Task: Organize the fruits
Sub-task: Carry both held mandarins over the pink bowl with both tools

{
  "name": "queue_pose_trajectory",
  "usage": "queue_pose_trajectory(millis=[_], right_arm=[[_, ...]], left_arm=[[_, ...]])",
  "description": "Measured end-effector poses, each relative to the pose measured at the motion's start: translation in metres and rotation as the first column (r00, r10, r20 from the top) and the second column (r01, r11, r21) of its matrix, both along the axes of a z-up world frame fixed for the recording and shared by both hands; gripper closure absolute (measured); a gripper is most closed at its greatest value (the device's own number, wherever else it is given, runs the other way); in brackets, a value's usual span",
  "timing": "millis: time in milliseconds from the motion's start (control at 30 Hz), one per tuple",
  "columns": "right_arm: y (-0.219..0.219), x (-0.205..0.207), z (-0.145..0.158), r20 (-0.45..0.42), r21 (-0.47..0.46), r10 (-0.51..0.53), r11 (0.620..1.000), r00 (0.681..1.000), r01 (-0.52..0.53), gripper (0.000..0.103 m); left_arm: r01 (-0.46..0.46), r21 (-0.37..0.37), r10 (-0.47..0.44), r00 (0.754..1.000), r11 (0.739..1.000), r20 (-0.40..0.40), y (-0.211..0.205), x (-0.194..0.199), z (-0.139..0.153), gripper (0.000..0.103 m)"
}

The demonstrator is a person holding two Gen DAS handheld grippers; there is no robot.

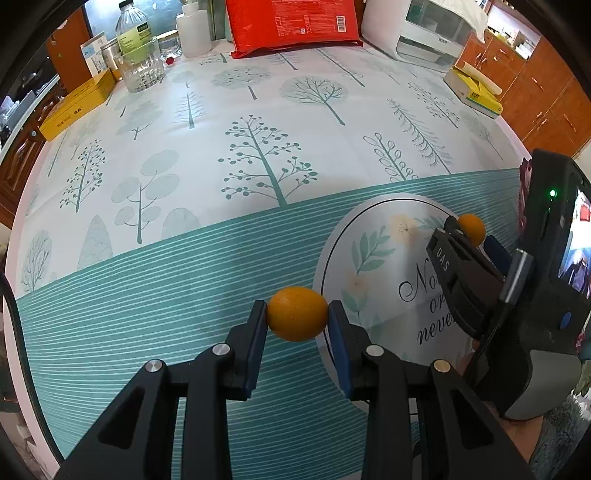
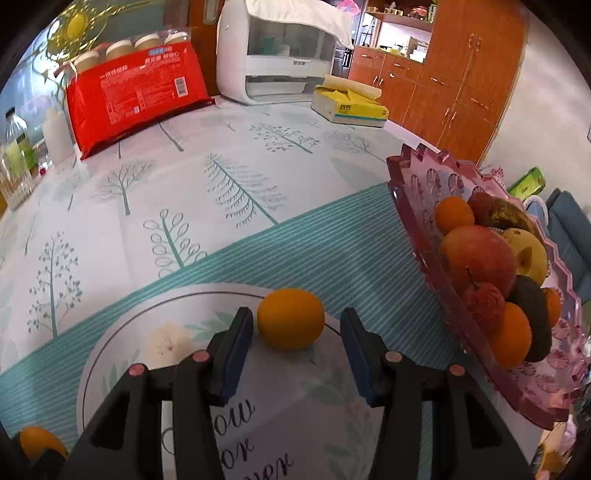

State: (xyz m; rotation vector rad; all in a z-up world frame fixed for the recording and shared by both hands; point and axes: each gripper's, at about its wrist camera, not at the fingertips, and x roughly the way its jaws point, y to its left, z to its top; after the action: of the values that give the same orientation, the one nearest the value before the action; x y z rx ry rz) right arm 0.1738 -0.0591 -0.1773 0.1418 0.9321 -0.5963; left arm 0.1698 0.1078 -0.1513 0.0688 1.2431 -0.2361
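The left gripper clamped one kumquat above the tablecloth — the right gripper stood open around a second kumquat on the round mat, near the pink fruit tray.

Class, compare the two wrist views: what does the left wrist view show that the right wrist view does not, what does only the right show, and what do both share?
Only the left wrist view: the left gripper shut on a small orange fruit, a long yellow box at the table's left edge, and the right gripper's body from outside.

Only the right wrist view: the pink fruit tray filled with mixed fruit, and the right gripper, pads clear of the orange fruit on the mat.

Both: the round floral mat, the tree-print tablecloth, the red package and the white appliance.
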Motion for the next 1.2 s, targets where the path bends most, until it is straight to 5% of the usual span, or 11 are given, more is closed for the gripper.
queue_pose_trajectory(millis=[167,433,833,1200], right_arm=[[0.001,0.0,0.0,0.016,0.031,0.037,0.999,0.999,-0.038,0.068],[0.004,-0.016,0.012,0.043,0.069,0.117,0.99,0.992,-0.12,0.068],[-0.009,-0.089,0.079,0.217,0.037,0.303,0.947,0.928,-0.318,0.068],[-0.087,-0.143,0.134,0.312,-0.014,0.223,0.973,0.923,-0.231,0.068]], left_arm=[[-0.002,0.002,0.002,1.0,1.0,0.008,0.001,-0.001,0.001,0.071],[-0.017,0.011,0.017,0.999,1.0,0.03,0.005,-0.003,0.011,0.071],[0.059,-0.008,-0.058,0.994,0.998,0.088,-0.04,-0.022,0.044,0.071],[0.218,-0.047,-0.208,0.964,0.975,0.167,-0.133,-0.047,0.09,0.071]])
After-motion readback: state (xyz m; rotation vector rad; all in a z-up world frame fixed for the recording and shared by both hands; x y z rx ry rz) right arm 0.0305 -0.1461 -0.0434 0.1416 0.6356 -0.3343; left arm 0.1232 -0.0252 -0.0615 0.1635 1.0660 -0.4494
